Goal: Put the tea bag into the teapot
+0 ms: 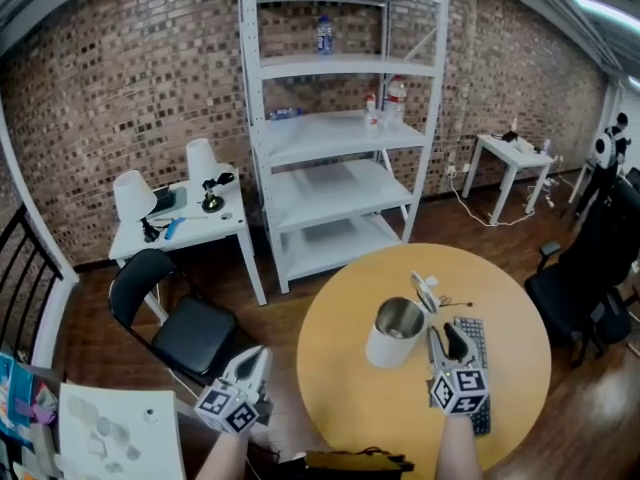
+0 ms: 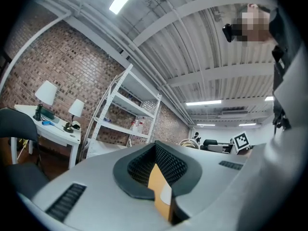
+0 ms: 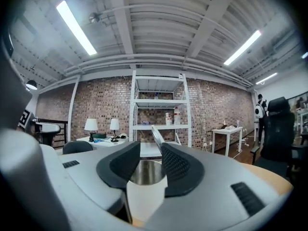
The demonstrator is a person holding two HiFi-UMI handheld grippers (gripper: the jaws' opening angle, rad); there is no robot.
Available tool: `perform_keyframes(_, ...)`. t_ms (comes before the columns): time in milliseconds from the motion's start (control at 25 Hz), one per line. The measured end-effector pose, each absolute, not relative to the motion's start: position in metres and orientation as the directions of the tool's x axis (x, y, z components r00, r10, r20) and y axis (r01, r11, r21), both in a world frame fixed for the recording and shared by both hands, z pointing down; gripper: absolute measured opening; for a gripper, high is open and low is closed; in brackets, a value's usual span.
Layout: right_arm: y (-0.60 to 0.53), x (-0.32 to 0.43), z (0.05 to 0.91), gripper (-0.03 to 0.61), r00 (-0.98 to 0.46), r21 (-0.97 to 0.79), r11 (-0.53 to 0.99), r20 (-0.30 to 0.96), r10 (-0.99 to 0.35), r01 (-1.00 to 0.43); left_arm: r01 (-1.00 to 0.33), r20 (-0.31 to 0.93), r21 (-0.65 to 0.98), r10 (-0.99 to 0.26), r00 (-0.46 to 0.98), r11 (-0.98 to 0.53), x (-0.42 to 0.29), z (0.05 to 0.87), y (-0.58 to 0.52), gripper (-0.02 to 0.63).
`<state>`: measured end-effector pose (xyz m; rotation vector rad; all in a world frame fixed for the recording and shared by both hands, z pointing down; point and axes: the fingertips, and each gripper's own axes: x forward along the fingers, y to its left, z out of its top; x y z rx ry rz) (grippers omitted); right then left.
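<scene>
A white teapot (image 1: pixel 393 334) with a shiny steel inside stands open-topped on the round yellow table (image 1: pixel 350 388). My right gripper (image 1: pixel 447 336) hovers just right of it, jaws open and nothing between them. In the right gripper view the teapot (image 3: pixel 144 198) shows through the gap of the right gripper (image 3: pixel 146 159). A thin white flap (image 1: pixel 426 292) stands at the pot's far rim, with a fine string (image 1: pixel 456 304) beside it. I cannot make out the tea bag itself. My left gripper (image 1: pixel 250 370) (image 2: pixel 160 179) hangs off the table's left edge, shut, with an orange sliver showing in its slit.
A dark keyboard (image 1: pixel 479 370) lies under my right gripper. Behind the table stands a white shelf unit (image 1: pixel 340 118). A black chair (image 1: pixel 190 333) and a white side table with lamps (image 1: pixel 180 218) are at the left, and an office chair (image 1: pixel 590 268) at the right.
</scene>
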<state>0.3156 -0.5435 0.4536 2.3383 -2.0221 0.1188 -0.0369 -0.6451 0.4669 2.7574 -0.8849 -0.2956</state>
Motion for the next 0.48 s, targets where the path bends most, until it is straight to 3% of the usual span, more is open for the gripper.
perform_keyframes(240,-0.468,0.355,0.456,0.144,0.303,-0.062,-0.307,0.07,-0.95,-0.95,-0.458,-0.152,0.28,-0.51,0.847,-0.844,0.0,0.464,-0.653,-0.006)
perform_keyframes(480,-0.384,0.35,0.478,0.126,0.324,-0.173,-0.322,0.014,-0.946,-0.931,-0.382,-0.122,0.251,-0.421,0.899,-0.889,0.02,0.481,-0.628,-0.006)
